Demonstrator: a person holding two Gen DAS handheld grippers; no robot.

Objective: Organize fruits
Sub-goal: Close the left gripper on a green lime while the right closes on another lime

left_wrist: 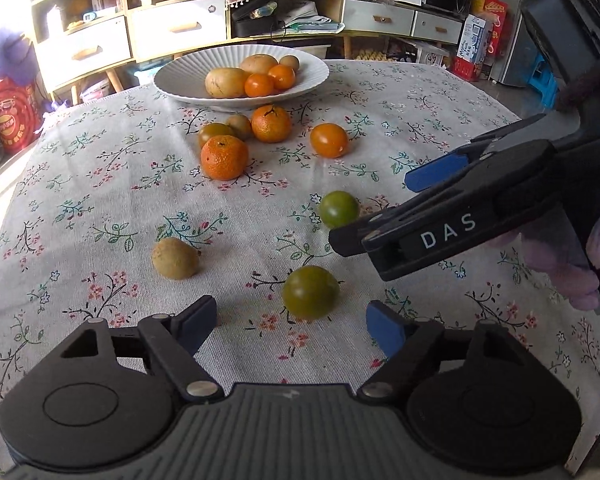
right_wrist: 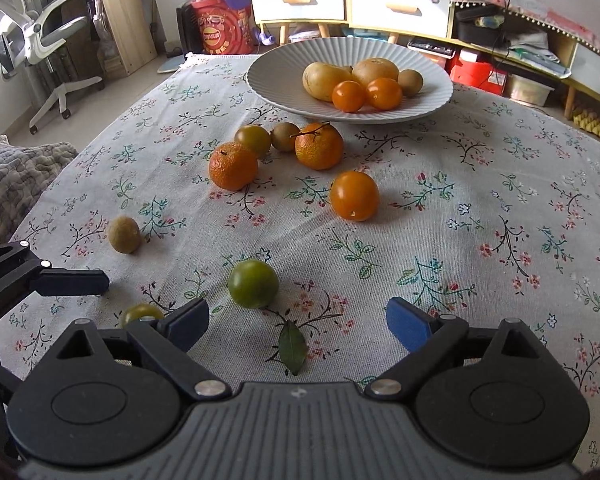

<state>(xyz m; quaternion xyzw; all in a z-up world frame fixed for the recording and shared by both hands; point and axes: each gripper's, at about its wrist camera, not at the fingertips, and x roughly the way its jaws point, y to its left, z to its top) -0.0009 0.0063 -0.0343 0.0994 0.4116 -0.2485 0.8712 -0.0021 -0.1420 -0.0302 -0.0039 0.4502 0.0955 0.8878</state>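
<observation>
Left gripper [left_wrist: 290, 322]: jaws held wide apart, nothing between them; a green tomato [left_wrist: 310, 293] is seen just ahead of the gap, near the table's front edge.
Right gripper [right_wrist: 298, 320]: jaws spread apart and empty, with another green tomato [right_wrist: 253, 284] lying just in front.
Plate [right_wrist: 276, 92]: set toward the far edge of the tablecloth [right_wrist: 480, 200], holding potatoes and small orange fruit.
Loose fruit: two tangerines [right_wrist: 233, 165] and an orange tomato [right_wrist: 355, 195] are scattered mid-table (apart from the plate).
Leaf [right_wrist: 293, 347]: lying flat between the right fingers.
</observation>
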